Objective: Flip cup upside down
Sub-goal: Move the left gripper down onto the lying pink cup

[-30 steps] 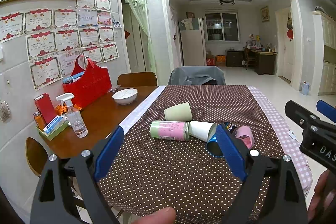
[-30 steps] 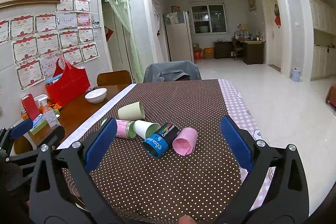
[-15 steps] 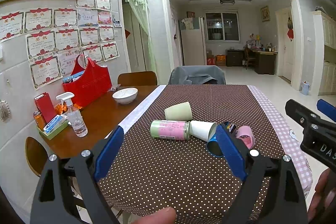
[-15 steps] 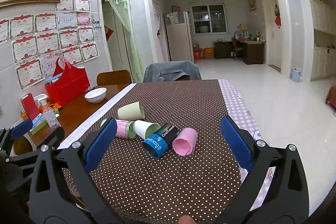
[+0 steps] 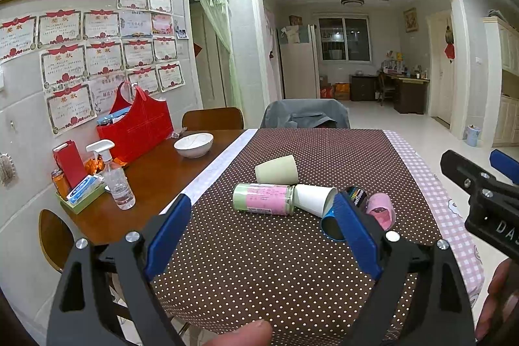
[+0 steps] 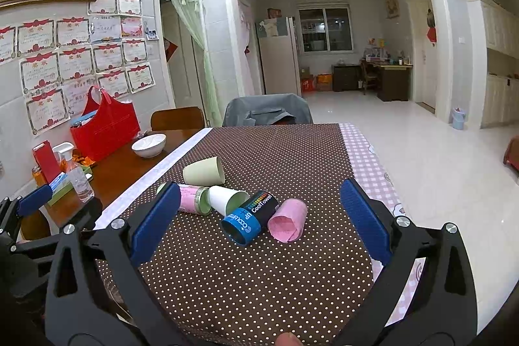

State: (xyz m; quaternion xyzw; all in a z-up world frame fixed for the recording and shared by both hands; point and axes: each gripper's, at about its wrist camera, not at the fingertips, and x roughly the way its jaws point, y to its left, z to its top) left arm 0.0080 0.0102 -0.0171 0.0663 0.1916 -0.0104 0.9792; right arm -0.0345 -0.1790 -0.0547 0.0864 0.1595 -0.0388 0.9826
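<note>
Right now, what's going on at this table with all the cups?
A person holds a gripper in each hand, the left gripper and right gripper, both open and empty above the near table edge. Five cups lie on their sides on the dotted tablecloth: green cup, pink-labelled cup, white cup, blue-and-black cup, pink cup. None is flipped yet.
</note>
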